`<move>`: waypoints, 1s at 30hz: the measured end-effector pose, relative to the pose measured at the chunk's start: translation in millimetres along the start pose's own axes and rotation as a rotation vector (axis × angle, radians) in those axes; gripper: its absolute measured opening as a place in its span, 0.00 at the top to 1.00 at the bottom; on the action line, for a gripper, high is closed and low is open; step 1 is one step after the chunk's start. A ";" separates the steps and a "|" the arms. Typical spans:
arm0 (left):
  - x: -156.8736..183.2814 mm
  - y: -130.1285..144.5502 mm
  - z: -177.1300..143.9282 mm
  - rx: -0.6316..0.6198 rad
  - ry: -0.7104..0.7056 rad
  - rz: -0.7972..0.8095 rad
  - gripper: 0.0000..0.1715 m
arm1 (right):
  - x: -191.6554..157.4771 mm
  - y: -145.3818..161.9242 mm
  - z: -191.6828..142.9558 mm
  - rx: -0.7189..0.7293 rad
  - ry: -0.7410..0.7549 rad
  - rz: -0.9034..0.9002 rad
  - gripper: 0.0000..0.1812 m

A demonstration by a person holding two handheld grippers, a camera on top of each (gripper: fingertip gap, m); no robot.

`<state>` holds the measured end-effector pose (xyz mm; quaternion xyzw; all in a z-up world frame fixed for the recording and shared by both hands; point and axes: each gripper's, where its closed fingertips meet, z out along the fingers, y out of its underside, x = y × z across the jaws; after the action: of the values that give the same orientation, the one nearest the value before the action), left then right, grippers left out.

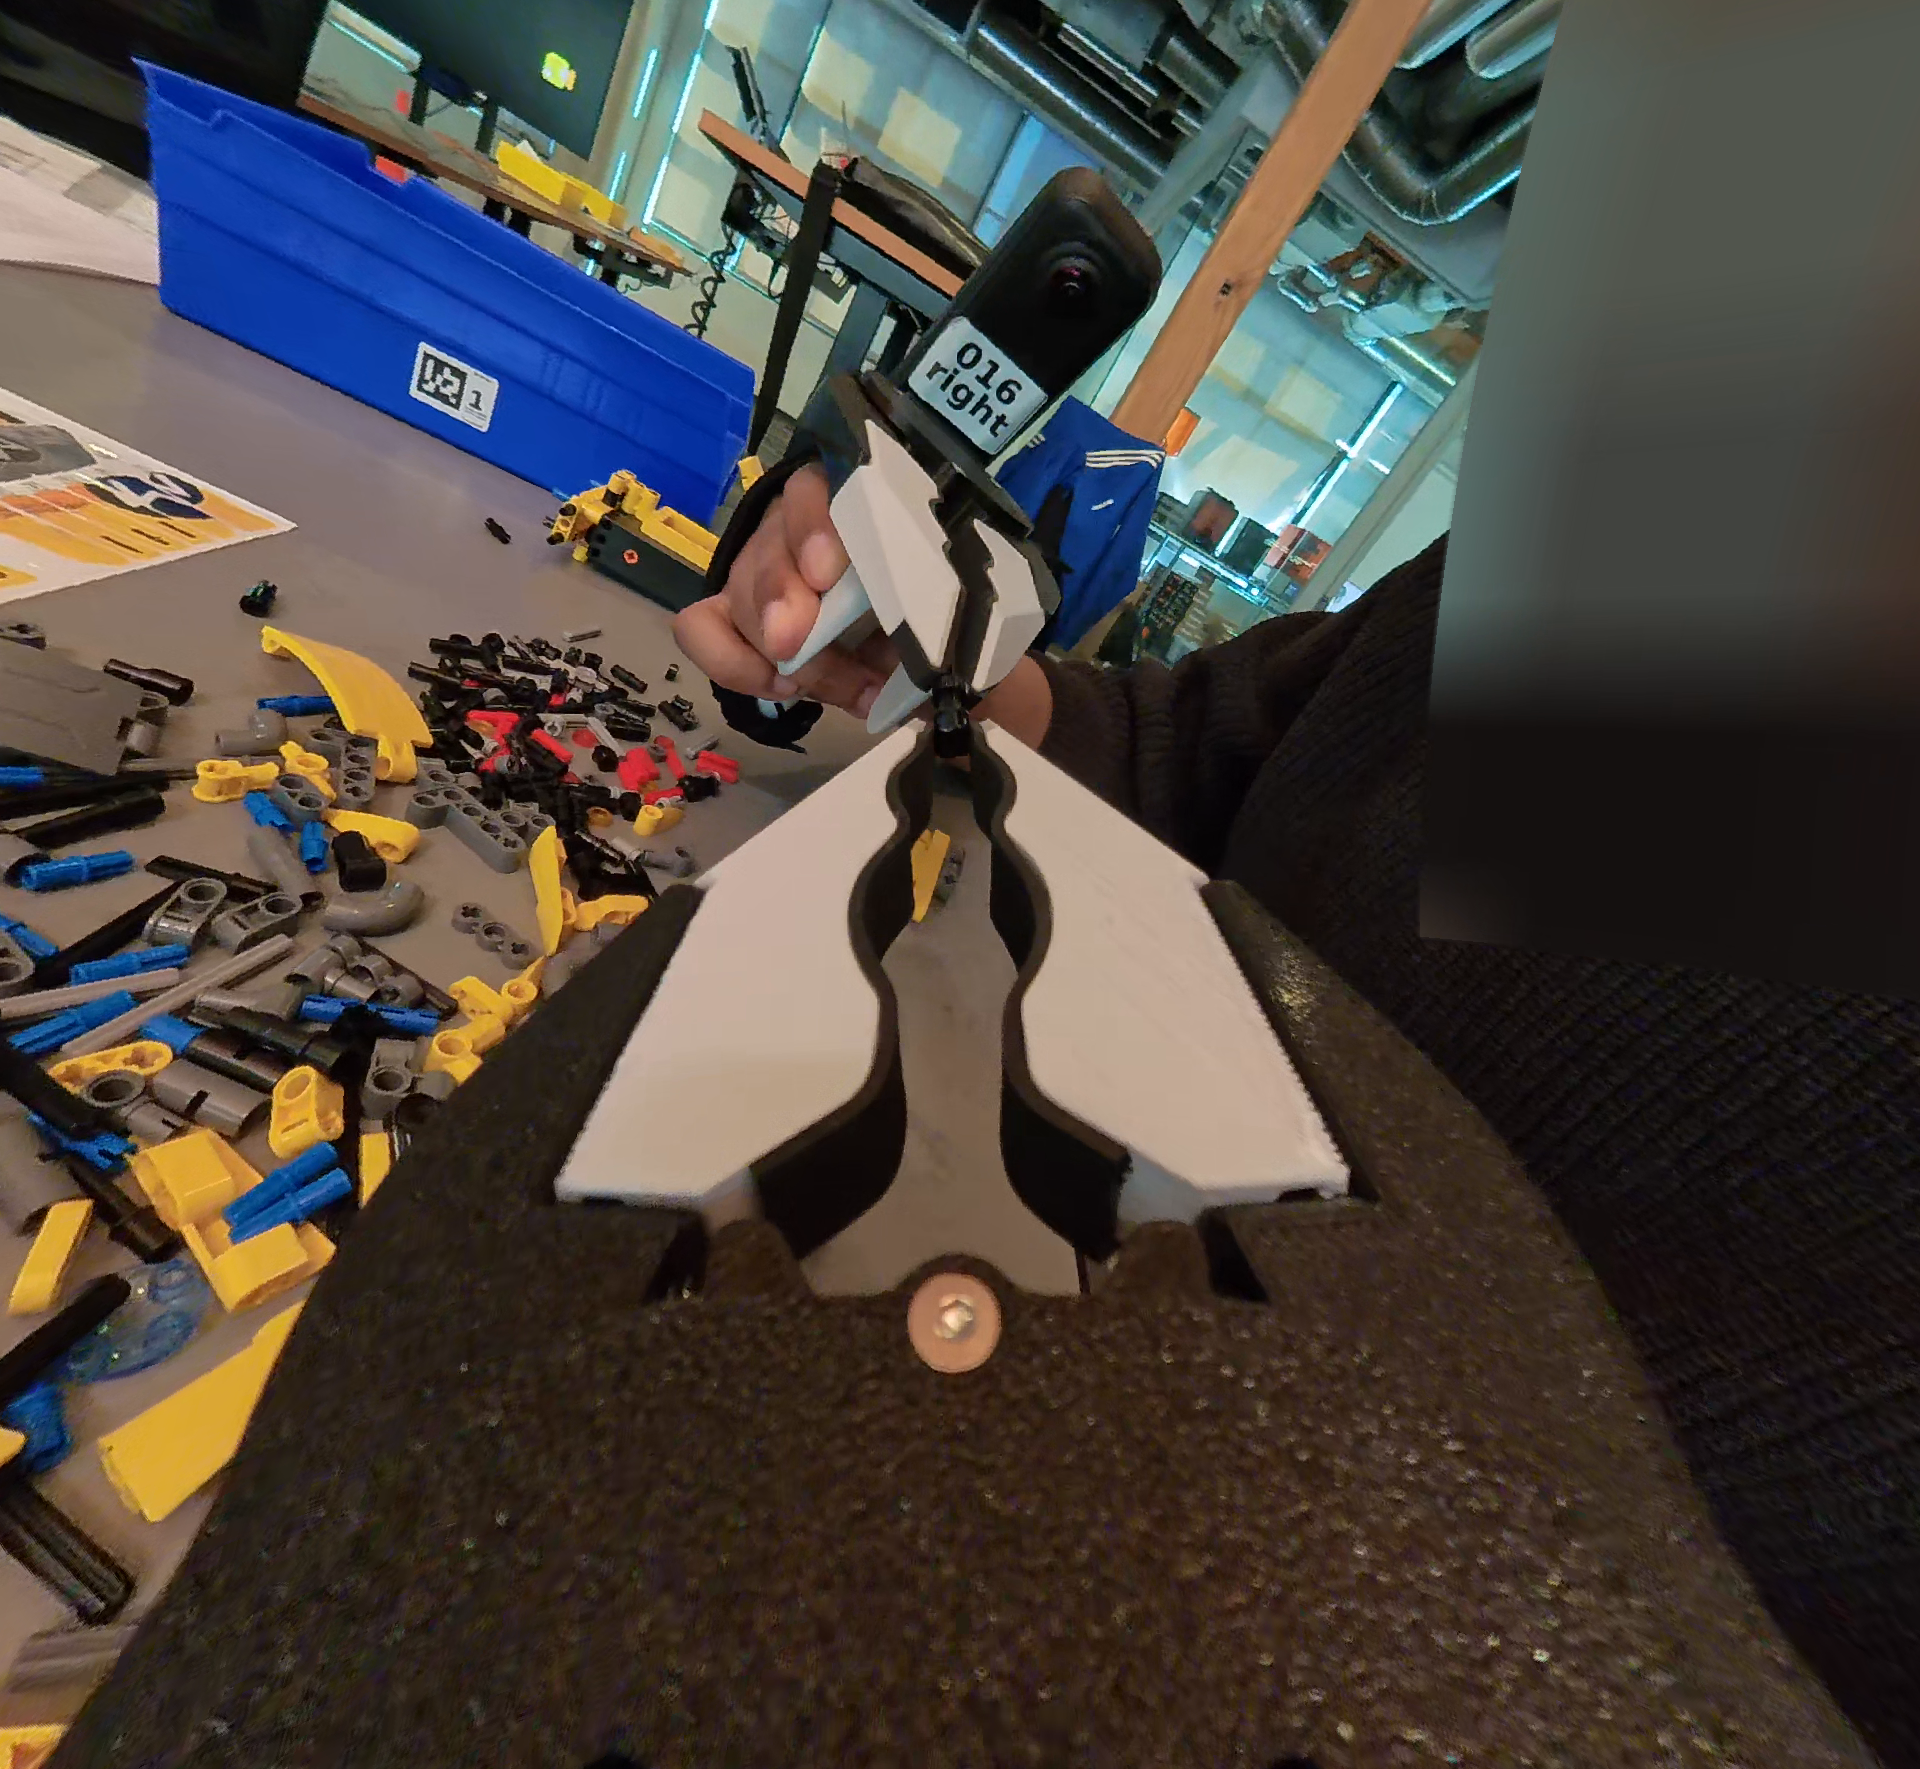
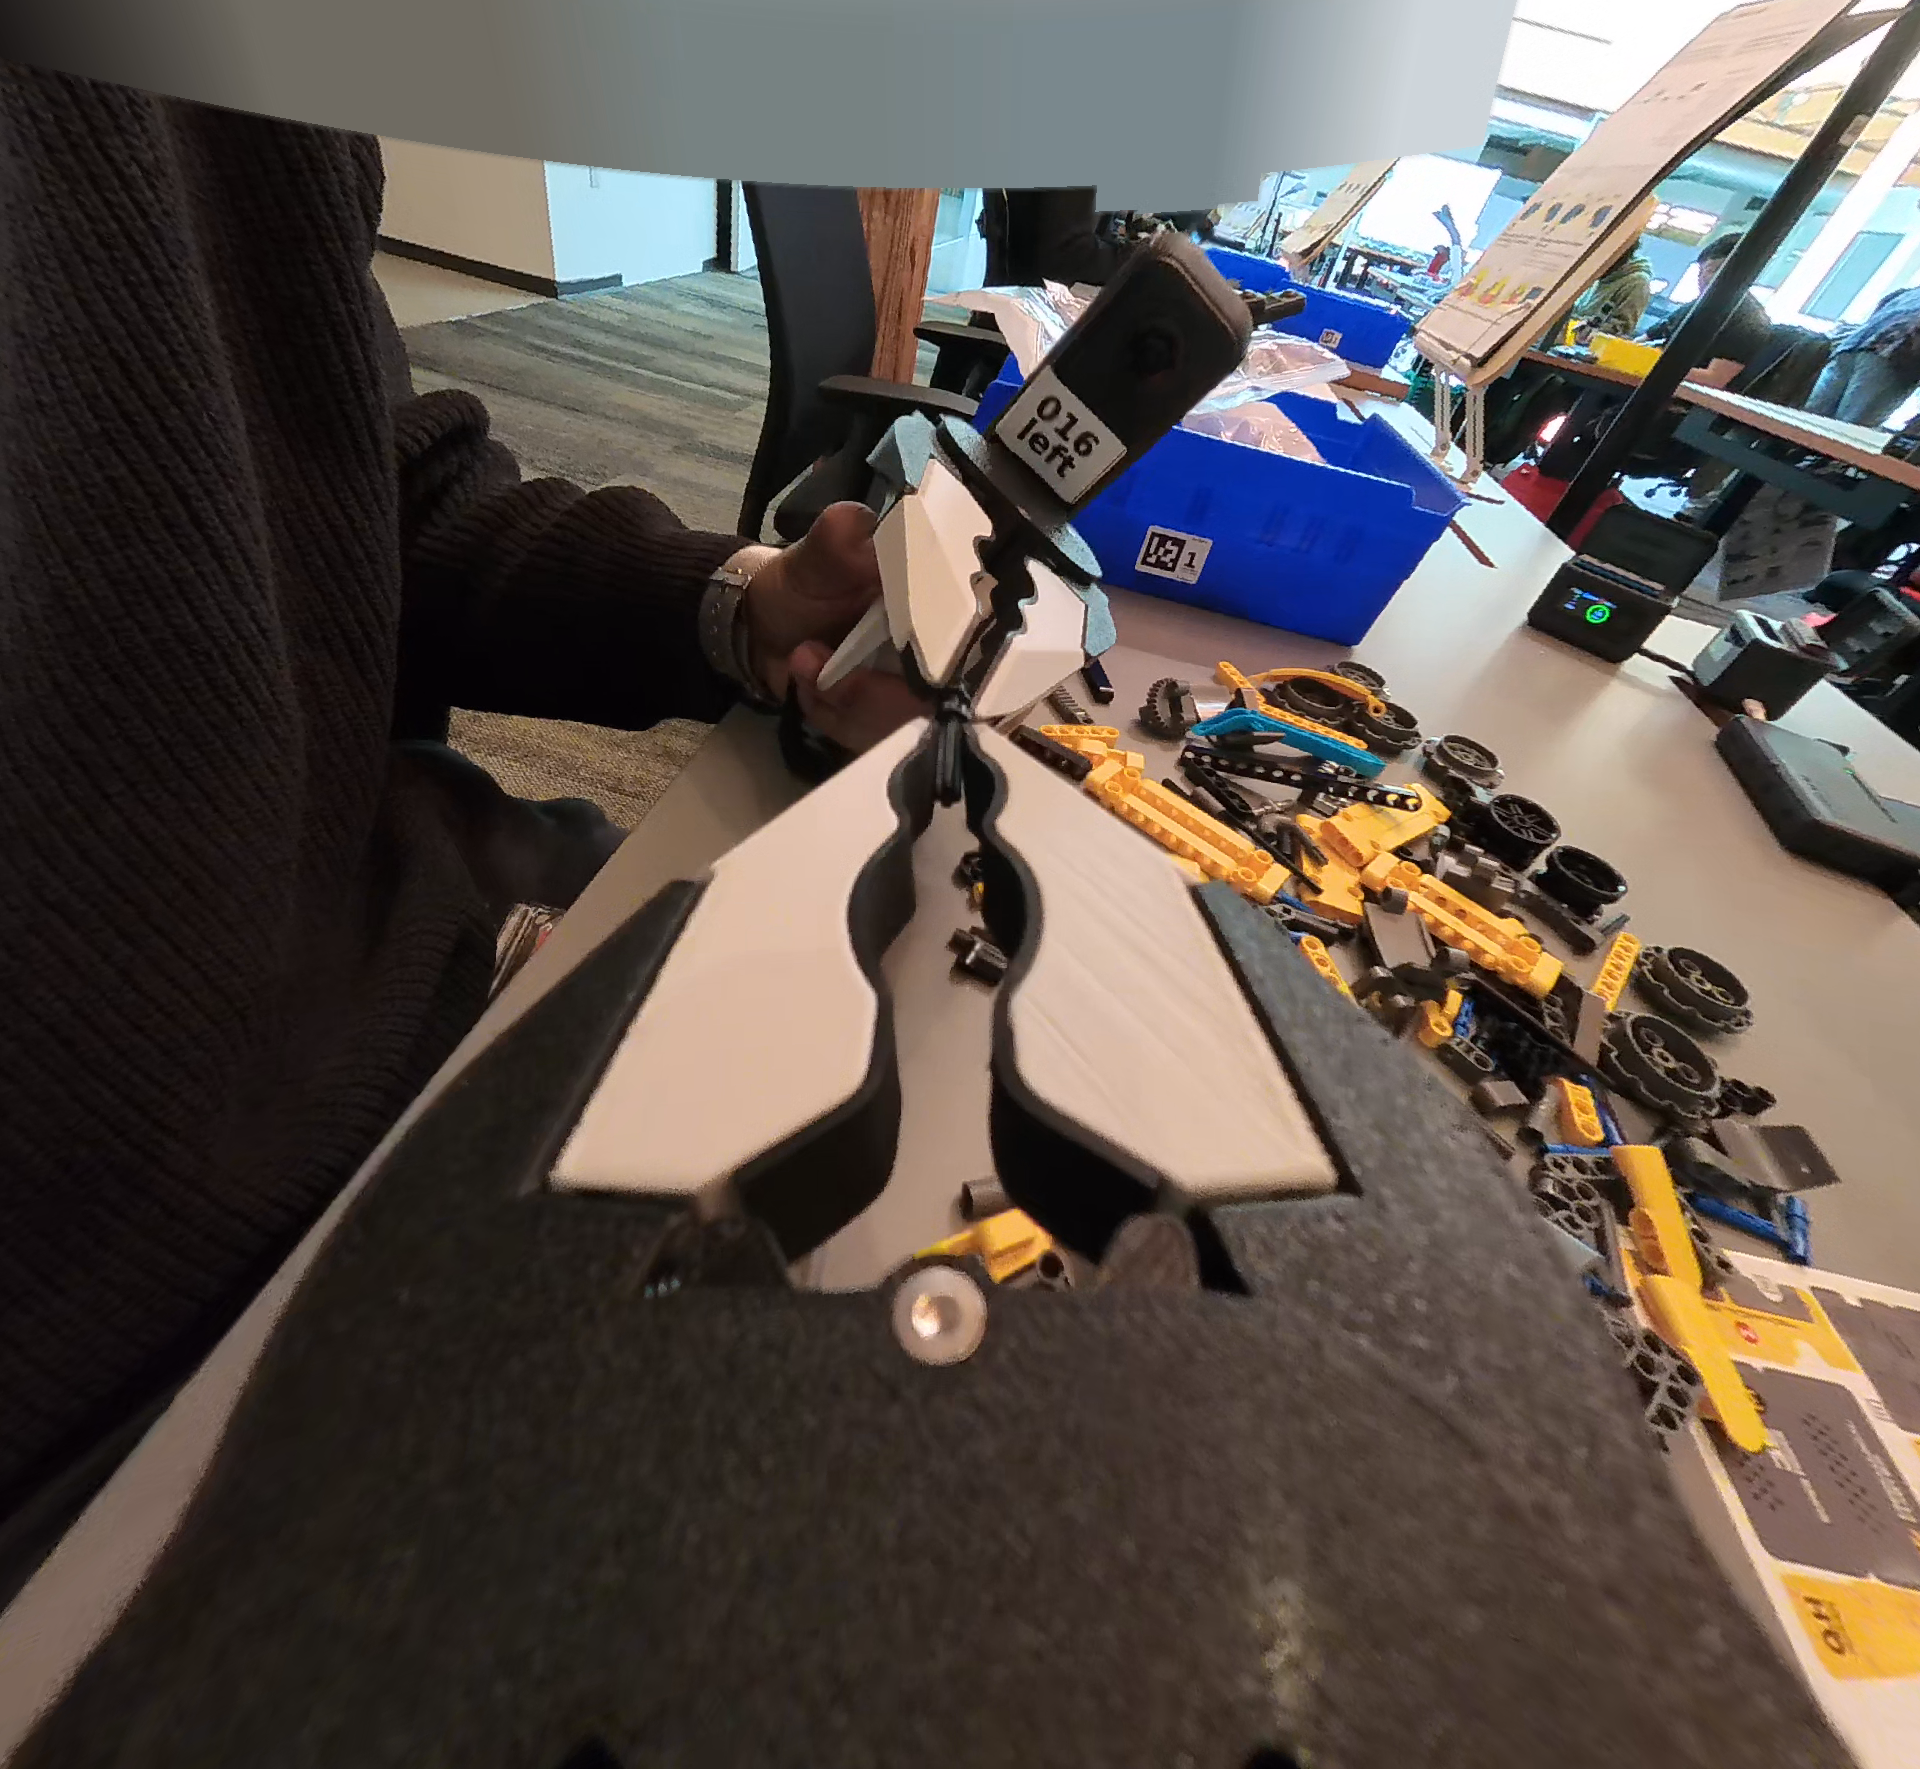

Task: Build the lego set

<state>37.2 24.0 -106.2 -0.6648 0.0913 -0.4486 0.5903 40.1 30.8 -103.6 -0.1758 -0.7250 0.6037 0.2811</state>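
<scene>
My left gripper [image 1: 948,737] and my right gripper [image 2: 951,743] point at each other, tip to tip, above the grey table [image 1: 416,514]. A small black pin-like part [image 1: 948,717] sits between the meeting tips. Both pairs of white fingers are closed onto it. In the right wrist view the part [image 2: 948,763] shows as a thin black stick running back between my own fingers. The right gripper [image 1: 940,696] shows in the left wrist view, held by a hand. The left gripper [image 2: 956,693] shows in the right wrist view, held by a hand with a wristband.
Loose yellow, blue, grey, black and red building pieces [image 1: 312,888] lie on the table, with black wheels [image 2: 1662,1044] and yellow beams [image 2: 1195,826]. A blue bin [image 1: 416,285] stands behind them. A printed sheet [image 2: 1818,1407], black devices [image 2: 1600,607] and a part-built yellow-black piece [image 1: 634,535] also sit there. The tips of both grippers are at nearly the same place.
</scene>
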 end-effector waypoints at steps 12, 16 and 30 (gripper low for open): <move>1.3 3.7 -0.1 -0.016 0.032 -0.049 0.97 | -2.9 3.1 2.1 -0.012 -0.010 -0.018 0.98; 0.3 5.4 0.3 -0.026 0.032 -0.058 0.97 | -3.3 4.6 2.4 -0.016 -0.014 -0.014 0.98; -2.8 10.9 1.6 -0.058 0.015 -0.065 0.97 | -5.3 10.5 3.7 -0.080 -0.006 -0.058 0.98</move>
<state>41.1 23.8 -116.9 -0.6810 0.0871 -0.4697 0.5550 41.0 27.0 -115.3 -0.1641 -0.7542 0.5662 0.2892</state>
